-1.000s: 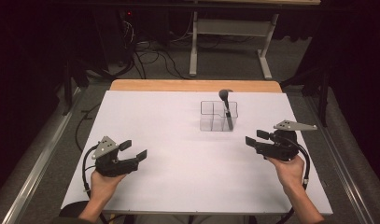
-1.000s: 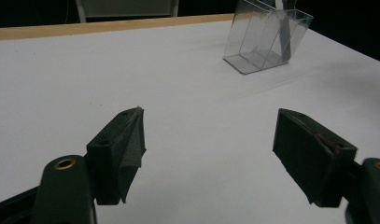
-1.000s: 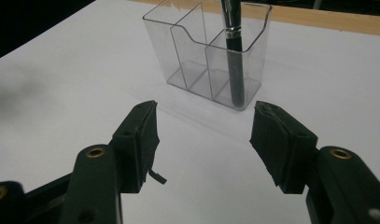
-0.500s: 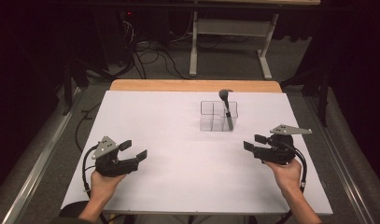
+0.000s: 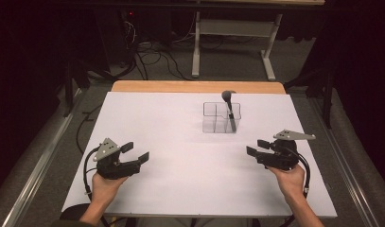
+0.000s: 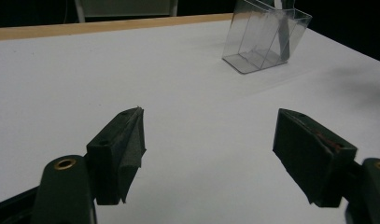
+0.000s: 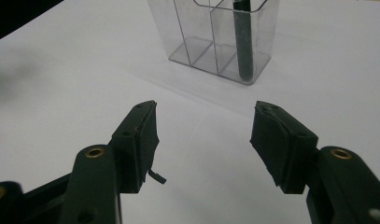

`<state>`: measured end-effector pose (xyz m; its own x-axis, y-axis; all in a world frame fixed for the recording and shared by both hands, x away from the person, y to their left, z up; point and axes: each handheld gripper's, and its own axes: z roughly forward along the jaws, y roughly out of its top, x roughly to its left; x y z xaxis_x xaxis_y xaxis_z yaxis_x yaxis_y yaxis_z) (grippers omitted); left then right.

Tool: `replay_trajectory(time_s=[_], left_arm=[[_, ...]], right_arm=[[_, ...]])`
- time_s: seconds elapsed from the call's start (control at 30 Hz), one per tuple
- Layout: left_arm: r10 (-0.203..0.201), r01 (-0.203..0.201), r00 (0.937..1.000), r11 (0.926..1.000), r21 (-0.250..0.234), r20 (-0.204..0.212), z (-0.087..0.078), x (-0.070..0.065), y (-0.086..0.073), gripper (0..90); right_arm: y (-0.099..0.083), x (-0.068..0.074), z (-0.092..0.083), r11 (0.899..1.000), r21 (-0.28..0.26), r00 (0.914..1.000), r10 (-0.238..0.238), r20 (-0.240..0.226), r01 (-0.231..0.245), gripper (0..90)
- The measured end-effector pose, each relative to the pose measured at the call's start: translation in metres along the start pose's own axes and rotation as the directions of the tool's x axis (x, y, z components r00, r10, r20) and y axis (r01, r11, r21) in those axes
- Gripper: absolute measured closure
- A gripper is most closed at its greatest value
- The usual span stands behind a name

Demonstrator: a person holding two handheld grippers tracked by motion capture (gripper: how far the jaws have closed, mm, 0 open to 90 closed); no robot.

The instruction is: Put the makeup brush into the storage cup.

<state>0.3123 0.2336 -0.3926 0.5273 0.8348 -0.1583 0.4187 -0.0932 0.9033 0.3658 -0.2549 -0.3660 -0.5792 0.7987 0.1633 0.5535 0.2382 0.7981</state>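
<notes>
Desk (image 5: 180,118) w/ white top, largest. Clear organizer (image 5: 221,117) stands toward far side, right of centre; dark brush (image 5: 230,111) upright in its right compartment. Left tongs (image 5: 135,152) near front-left, jaws apart, nothing btwn. Right tongs (image 5: 256,147) front-right, jaws apart, empty, aimed at organizer, well apart from it.

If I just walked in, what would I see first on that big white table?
First you'd spot the clear plastic holder standing toward the far middle of the white table, with a dark brush upright in its right-hand compartment. Next come the two black grippers near the front edge: the left gripper and the right gripper, one in each hand, both open with nothing between their fingers.
</notes>
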Motion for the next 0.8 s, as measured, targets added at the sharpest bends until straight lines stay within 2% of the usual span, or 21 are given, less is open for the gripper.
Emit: replay_trajectory(time_s=[0.43, 0.8], left_arm=[[0.0, 0.0, 1.0, 1.0, 0.0, 0.0, 0.0, 0.0, 0.0, 25.2], [0.0, 0.0, 1.0, 1.0, 0.0, 0.0, 0.0, 0.0, 0.0, 25.2]], right_arm=[[-0.006, -0.001, 0.001, 1.0, 0.002, 1.0, -0.001, -0.003, 0.001, 42.2], [-0.017, -0.004, 0.001, 1.0, -0.009, 0.9997, 0.026, -0.002, -0.026, 42.2]])
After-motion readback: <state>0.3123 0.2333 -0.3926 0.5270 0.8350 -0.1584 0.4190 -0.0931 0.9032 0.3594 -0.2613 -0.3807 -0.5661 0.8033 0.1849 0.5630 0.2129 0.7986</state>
